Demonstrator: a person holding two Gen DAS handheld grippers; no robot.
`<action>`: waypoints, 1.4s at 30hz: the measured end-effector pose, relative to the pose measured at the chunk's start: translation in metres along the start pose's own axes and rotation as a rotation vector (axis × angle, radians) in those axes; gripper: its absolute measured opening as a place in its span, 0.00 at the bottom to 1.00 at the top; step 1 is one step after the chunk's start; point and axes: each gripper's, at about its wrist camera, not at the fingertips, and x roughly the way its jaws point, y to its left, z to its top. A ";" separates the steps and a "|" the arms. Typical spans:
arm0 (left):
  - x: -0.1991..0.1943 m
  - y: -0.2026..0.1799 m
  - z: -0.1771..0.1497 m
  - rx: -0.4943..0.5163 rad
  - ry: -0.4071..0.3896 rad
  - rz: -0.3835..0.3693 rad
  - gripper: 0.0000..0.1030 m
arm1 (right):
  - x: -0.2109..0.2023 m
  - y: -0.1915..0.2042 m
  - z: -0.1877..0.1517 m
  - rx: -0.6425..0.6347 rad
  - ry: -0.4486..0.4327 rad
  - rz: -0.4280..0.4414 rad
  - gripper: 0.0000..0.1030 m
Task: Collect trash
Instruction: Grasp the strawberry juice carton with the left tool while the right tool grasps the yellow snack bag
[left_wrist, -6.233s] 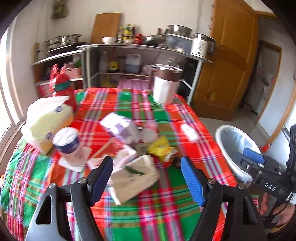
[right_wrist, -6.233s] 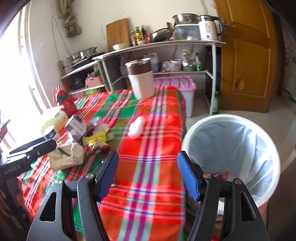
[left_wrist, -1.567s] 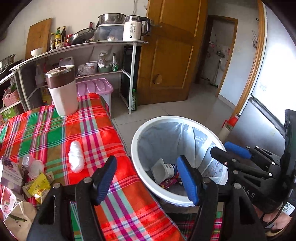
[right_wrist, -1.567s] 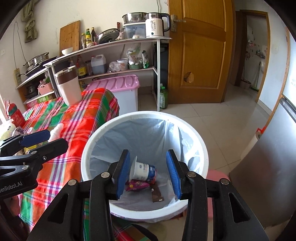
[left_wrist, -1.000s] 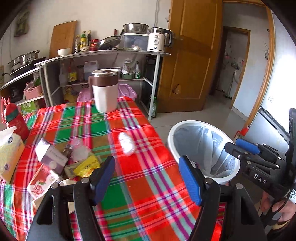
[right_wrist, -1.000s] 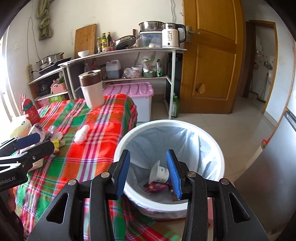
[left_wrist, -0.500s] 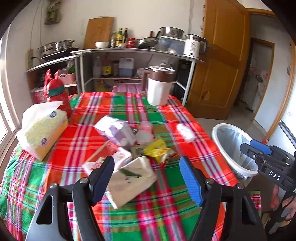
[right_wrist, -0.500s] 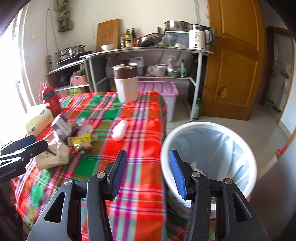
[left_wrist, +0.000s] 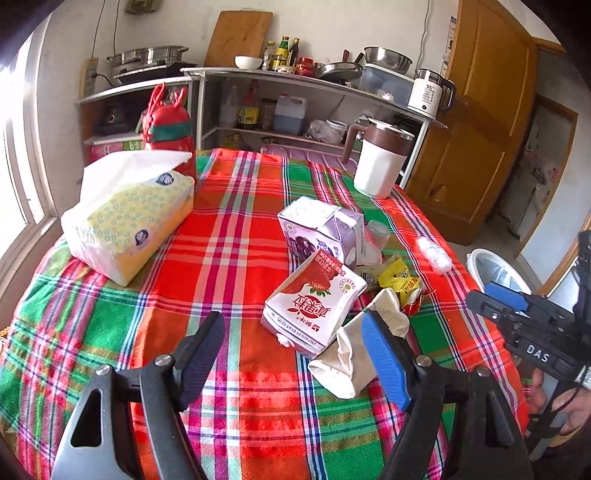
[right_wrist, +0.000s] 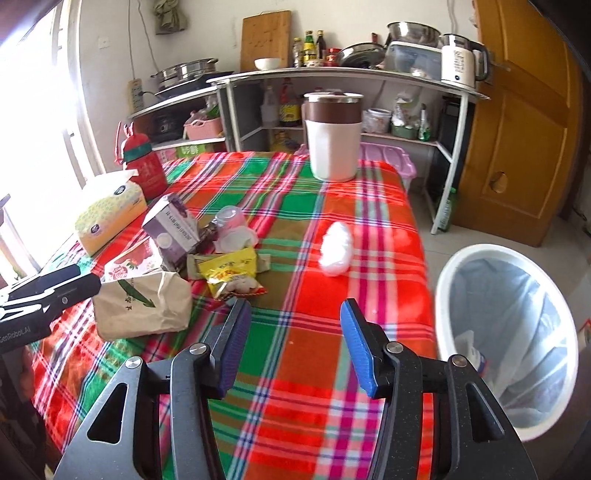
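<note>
Left wrist view: the left tool (left_wrist: 293, 341) hangs over the near edge of the worktop (left_wrist: 229, 229), which wears a red and green plaid cloth. Its jaws are opening and nothing is pressed between them; only cloth and the near end of the trash pile show in the gap. The trash lies right of the worktop's middle: a strawberry carton (left_wrist: 314, 299) on its side, a crumpled paper bag (left_wrist: 354, 350) touching the carton's right side and partly hidden behind the blue pad, a purple carton (left_wrist: 319, 229) behind them, a clear cup (left_wrist: 375, 240) beside that, a yellow wrapper (left_wrist: 400, 280) further right, and a white wad (left_wrist: 434, 253) near the right edge. A tissue pack (left_wrist: 129, 218) sits towards the left edge, a red bottle (left_wrist: 170, 136) in the far left corner and a jug (left_wrist: 380, 158) in the far right corner. The right tool (left_wrist: 509, 306) enters from the right, a hand (left_wrist: 569, 410) under it, and the bin (left_wrist: 495, 269) stands on the floor behind it.

Right wrist view: the right tool (right_wrist: 291, 345) is over the worktop's (right_wrist: 332, 295) near right part, jaws opening, with bare cloth between them. The wad (right_wrist: 335, 249) lies ahead near the right edge. The wrapper (right_wrist: 231, 275), bag (right_wrist: 142, 304) and cartons are bunched to the left, and the left tool (right_wrist: 51, 286) reaches towards the bag. The bin (right_wrist: 506, 332), lined with a clear bag, stands just off the right edge with some trash inside.
</note>
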 end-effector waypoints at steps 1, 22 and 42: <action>0.003 0.002 0.000 -0.008 0.009 -0.010 0.77 | 0.006 0.001 0.002 0.005 0.010 0.025 0.50; 0.029 0.026 0.023 -0.050 0.059 -0.071 0.79 | 0.076 0.029 0.025 -0.042 0.146 0.110 0.57; 0.052 -0.011 0.022 0.151 0.129 -0.077 0.81 | 0.058 0.013 0.011 0.019 0.119 0.101 0.43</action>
